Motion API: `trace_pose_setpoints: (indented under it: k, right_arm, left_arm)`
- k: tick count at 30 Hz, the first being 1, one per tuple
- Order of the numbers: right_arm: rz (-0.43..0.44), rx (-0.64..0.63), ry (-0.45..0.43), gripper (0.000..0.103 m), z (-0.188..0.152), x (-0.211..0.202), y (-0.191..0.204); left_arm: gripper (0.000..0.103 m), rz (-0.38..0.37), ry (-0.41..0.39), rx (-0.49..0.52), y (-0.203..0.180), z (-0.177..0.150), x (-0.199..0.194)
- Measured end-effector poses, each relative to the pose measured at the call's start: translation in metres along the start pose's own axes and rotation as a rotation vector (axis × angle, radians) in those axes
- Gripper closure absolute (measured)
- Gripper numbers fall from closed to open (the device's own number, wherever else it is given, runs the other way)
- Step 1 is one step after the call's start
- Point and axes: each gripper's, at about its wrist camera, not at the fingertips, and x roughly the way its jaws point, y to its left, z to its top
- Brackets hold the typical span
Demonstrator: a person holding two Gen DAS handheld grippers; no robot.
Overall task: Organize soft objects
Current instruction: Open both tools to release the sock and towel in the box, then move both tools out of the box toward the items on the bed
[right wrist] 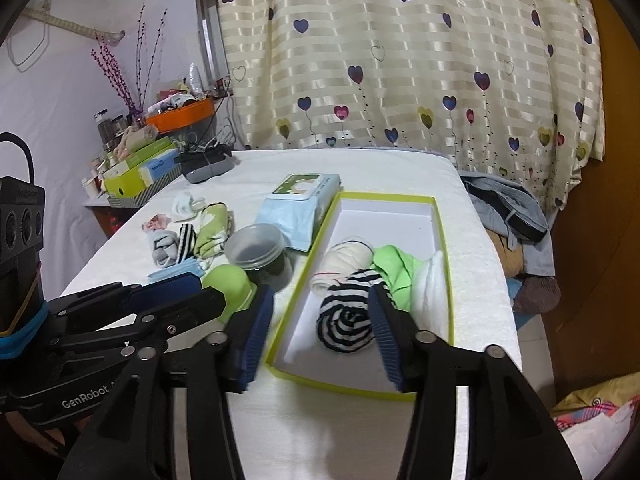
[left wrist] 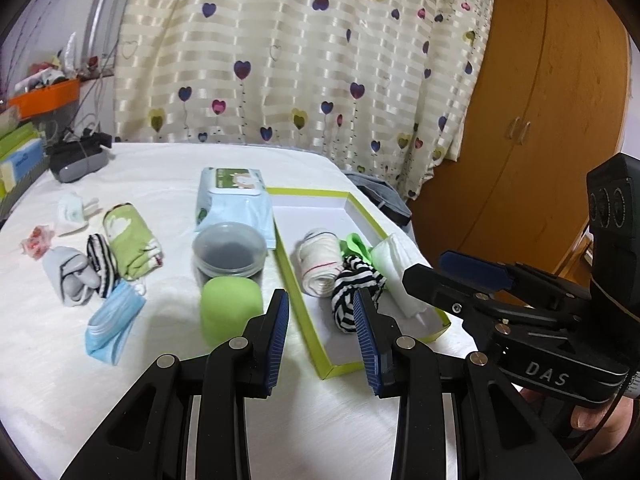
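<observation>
Both claws stand spread and empty: left claw (left wrist: 322,334), right claw (right wrist: 320,332). The striped sock (right wrist: 350,316) lies in the green-rimmed box (right wrist: 442,248), directly beyond the right claw. Loose soft items, including the green roll (left wrist: 231,306) on the worktop (left wrist: 168,168), lie left of the box, nearer the left claw.

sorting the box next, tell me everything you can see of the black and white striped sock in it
The striped sock is soft knit with black and white bands, loosely rolled into a spiral. It lies inside the green-rimmed box, near its front, against the cream rolled sock and overlapping the green cloth. No hand-held gripper holds it.
</observation>
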Motion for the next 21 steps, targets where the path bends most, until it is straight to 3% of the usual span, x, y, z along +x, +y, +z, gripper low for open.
trace_pose_setpoints:
  k: [8, 21]
  right_arm:
    - [0.018, -0.022, -0.001, 0.05, 0.0, -0.001, 0.013]
    - [0.052, -0.041, 0.002, 0.05, -0.002, 0.002, 0.025]
  left_arm:
    - [0.07, 0.024, -0.009, -0.011, 0.01, -0.004, -0.009]
    - [0.058, 0.058, -0.011, -0.042, 0.025, -0.008, -0.016]
